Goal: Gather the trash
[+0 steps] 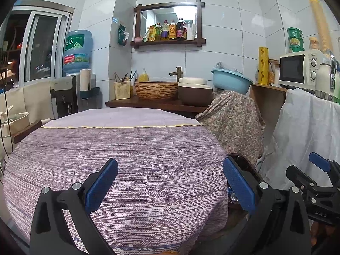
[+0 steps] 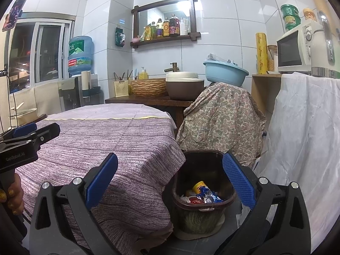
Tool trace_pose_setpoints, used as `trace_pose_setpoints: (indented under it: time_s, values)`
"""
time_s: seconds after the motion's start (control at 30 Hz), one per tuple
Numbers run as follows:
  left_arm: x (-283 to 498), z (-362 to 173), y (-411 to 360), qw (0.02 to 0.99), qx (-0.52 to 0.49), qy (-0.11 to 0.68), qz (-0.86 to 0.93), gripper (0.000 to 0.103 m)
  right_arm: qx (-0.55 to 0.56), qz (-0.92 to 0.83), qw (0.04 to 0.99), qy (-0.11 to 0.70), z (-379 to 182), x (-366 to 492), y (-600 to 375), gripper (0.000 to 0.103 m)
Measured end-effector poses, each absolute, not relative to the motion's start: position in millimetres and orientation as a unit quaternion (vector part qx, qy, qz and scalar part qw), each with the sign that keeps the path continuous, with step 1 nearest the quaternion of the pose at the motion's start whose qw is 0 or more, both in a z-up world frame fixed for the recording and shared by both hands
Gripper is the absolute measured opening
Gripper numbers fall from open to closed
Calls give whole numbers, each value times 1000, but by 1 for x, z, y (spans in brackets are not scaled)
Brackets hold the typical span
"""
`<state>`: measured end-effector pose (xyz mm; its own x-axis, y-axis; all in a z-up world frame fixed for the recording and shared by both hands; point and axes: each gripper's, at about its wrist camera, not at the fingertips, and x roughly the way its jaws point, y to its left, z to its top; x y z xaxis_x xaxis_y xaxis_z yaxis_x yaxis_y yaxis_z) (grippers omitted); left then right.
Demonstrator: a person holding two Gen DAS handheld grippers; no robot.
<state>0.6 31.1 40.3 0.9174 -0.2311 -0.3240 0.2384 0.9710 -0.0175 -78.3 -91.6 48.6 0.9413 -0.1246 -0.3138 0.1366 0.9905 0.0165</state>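
Jaws wide (both grippers (image 1: 170,182) (image 2: 170,178)), level.

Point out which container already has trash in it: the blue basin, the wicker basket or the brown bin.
The brown bin on the floor beside the table; wrappers show inside it.

left hand-held gripper (image 1: 170,182): jaws spread wide, nothing between the blue pads (image 1: 102,184); held level over the bench (image 1: 127,148), pointing across it.
right hand-held gripper (image 2: 170,180): jaws spread wide, empty; held level just off the right edge of the bench, beside the left one.
left hand (image 2: 10,197): wrapped round the left handle at the near edge of the bench, glittery gold nails showing.
right hand: out of sight.
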Motion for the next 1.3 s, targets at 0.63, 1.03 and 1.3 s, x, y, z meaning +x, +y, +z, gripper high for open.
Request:
trace_pose_setpoints:
  time_s: [0.63, 1.03, 1.3]
  values:
    - [0, 39, 31, 979, 12, 165, -120, 98, 20, -65, 984, 163, 46, -77, -90, 97]
    - [-1, 38, 31, 979, 8, 163, -123, 98, 20, -65, 984, 163, 45, -77, -90, 97]
    - [-1, 34, 30, 978, 10, 167, -124, 98, 22, -65, 984, 164, 43, -77, -89, 97]
